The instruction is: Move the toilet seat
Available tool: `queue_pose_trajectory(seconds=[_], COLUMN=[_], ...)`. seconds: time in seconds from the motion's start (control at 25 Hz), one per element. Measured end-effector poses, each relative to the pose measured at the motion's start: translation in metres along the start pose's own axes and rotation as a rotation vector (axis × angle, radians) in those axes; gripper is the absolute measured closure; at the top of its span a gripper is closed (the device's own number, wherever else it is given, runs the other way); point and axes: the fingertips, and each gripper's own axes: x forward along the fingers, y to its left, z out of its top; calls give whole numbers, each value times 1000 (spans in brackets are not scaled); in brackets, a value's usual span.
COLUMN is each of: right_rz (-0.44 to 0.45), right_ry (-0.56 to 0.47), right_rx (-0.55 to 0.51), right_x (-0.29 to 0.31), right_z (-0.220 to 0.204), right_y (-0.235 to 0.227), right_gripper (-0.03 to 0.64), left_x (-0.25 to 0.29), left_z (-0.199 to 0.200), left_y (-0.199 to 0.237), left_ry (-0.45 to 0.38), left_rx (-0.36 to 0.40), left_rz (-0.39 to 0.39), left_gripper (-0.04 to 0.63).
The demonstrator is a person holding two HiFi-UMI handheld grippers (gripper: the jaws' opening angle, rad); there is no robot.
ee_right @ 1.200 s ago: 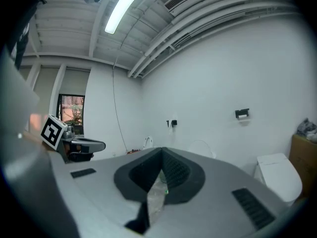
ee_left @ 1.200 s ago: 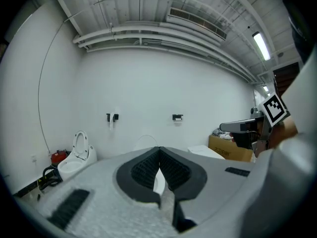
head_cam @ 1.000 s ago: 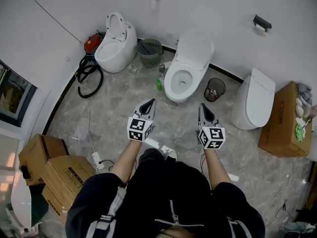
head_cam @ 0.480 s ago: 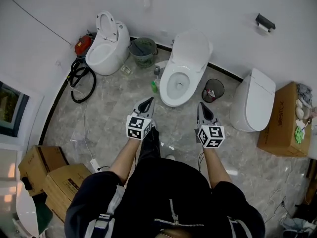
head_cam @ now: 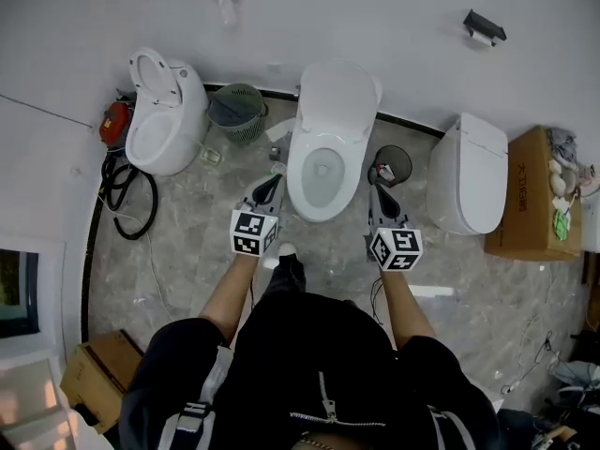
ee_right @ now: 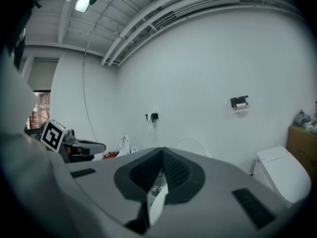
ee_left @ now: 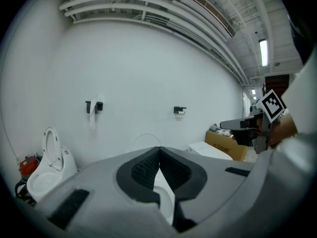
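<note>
The left gripper (head_cam: 274, 180) and right gripper (head_cam: 375, 193) are both pressing their jaws together on nothing. The toilet seat (head_cam: 351, 167) is lying between them on the middle toilet (head_cam: 337, 97), running lengthwise towards the floor's (head_cam: 202, 209) wall edge, with the left gripper seemingly marginally nearer.

**Head view:** overhead, looking steeply down past the person (head_cam: 309, 373). It is well above the floor (head_cam: 197, 223) and takes in the left gripper (head_cam: 272, 182), the right gripper (head_cam: 376, 197) and the toilets (head_cam: 328, 148) along the wall (head_cam: 375, 17).

**Left gripper view:** low, about level, facing the wall. Its own jaws fill the foreground.

**Right gripper view:** likewise low and level, facing the same wall.

**Shared:** the wall and the paper holder (head_cam: 485, 28) show in all three views. Each gripper view catches the other gripper at its edge.
</note>
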Motion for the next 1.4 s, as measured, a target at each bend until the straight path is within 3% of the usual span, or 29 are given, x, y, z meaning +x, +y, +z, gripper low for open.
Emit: queue_pose_trajectory(seconds=[0.4,0.88,1.16,1.4], right_rz=[-133,-170,-171,-201], right_ry=[-23,-7,54,129], right_rx=[35,63,113,189], right_x=[69,105,126,136], right_z=[24,19,-10,-69], right_y=[-15,-55,-73,-92], right_gripper=[615,614,614,614], left_x=[84,143,165,180], left_z=[21,18,-15,-77], left_y=[61,74,81,83], left_ry=[18,38,122,219], left_rx=[30,-11,-50,-90], left_rz=[-133,-146,-153,-162], left_gripper=[592,592,592,592])
